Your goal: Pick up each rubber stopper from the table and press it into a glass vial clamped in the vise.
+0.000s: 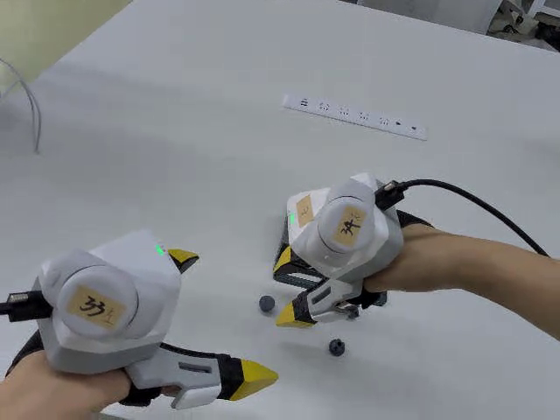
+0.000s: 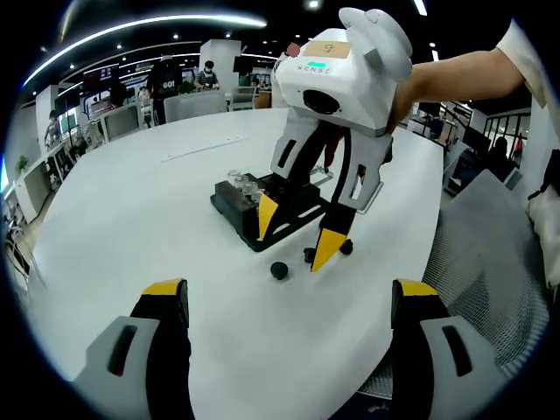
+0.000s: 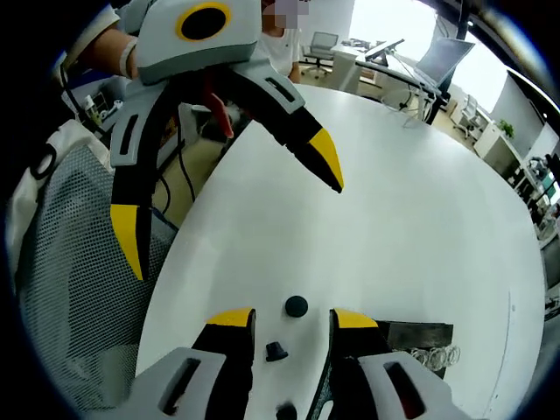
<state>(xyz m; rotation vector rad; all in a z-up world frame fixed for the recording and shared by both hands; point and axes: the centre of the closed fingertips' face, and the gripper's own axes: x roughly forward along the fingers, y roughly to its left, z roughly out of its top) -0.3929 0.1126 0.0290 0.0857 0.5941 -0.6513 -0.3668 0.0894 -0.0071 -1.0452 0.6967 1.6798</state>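
Three dark rubber stoppers lie on the white table: one round stopper [image 1: 267,304] [image 2: 279,270] [image 3: 296,306], a second stopper [image 1: 337,347] [image 2: 346,248], and a third stopper [image 3: 276,351] [image 2: 308,255] seen between my right gripper's jaws. A black vise [image 1: 296,267] [image 2: 249,214] [image 3: 420,337] holds glass vials [image 2: 241,182] [image 3: 429,357]. My right gripper [image 1: 287,290] [image 3: 291,319] hovers open just above the stoppers beside the vise, holding nothing. My left gripper [image 1: 219,317] [image 2: 290,297] is open wide and empty, nearer the table's front edge, pointing at the vise.
A white power strip [image 1: 354,115] lies farther back on the table. A grey cable [image 1: 33,109] loops at the far left. A mesh chair [image 2: 490,262] [image 3: 61,262] stands past the table's near edge. Desks and people fill the room behind.
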